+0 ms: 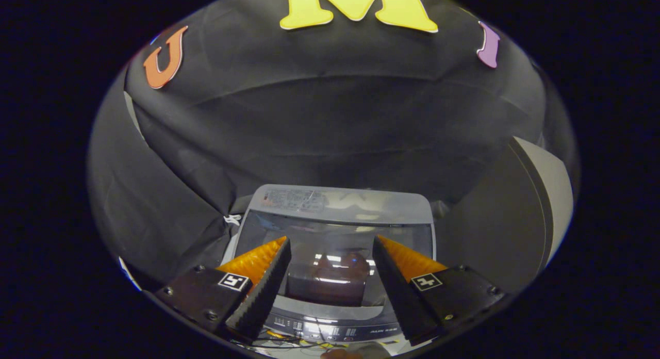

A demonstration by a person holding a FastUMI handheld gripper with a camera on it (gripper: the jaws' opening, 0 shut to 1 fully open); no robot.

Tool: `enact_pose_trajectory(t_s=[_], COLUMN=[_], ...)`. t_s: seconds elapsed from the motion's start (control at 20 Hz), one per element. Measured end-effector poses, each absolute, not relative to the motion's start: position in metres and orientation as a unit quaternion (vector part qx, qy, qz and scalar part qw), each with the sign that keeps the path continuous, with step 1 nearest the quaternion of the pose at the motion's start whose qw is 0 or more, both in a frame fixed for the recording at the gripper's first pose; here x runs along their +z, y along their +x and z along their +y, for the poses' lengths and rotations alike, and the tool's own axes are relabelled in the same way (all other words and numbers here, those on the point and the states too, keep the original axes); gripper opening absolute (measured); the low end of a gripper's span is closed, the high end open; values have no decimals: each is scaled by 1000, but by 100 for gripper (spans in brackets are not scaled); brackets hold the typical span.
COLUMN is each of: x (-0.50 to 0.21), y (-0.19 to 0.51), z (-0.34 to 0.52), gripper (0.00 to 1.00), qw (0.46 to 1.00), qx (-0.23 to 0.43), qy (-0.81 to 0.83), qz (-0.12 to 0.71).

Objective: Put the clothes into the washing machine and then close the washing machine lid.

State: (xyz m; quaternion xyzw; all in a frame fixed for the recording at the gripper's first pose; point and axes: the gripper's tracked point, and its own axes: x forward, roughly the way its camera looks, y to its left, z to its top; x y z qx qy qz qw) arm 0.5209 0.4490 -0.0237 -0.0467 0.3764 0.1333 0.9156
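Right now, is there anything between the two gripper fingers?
Nothing is held. In the gripper view the open gripper hangs above the washing machine; the gap between its fingers shows just the shut glass lid with a reddish shape under it.

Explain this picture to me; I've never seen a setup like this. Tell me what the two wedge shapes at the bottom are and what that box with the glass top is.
The camera rides on a hand-held gripper and looks forward along its two fingers; those are the wedges. They stand apart, open, holding nothing. Below and ahead of them is a top-loading washing machine, seen from above. Its glass lid looks shut and flat, with lamp reflections on it. The control panel sits along the near edge, between the fingers. Black cloth behind is the booth's wall. A grey panel stands to the right of the machine.
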Motion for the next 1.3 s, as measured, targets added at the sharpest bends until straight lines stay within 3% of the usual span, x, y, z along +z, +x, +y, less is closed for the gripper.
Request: enact_pose_trajectory(t_s=[0.5,0.9,1.3], x=[70,136,158], y=[438,305,145], z=[381,282,205], gripper=[99,99,99], qw=[948,972,988], qx=[163,166,131], qy=[-39,2,30], qz=[270,169,78])
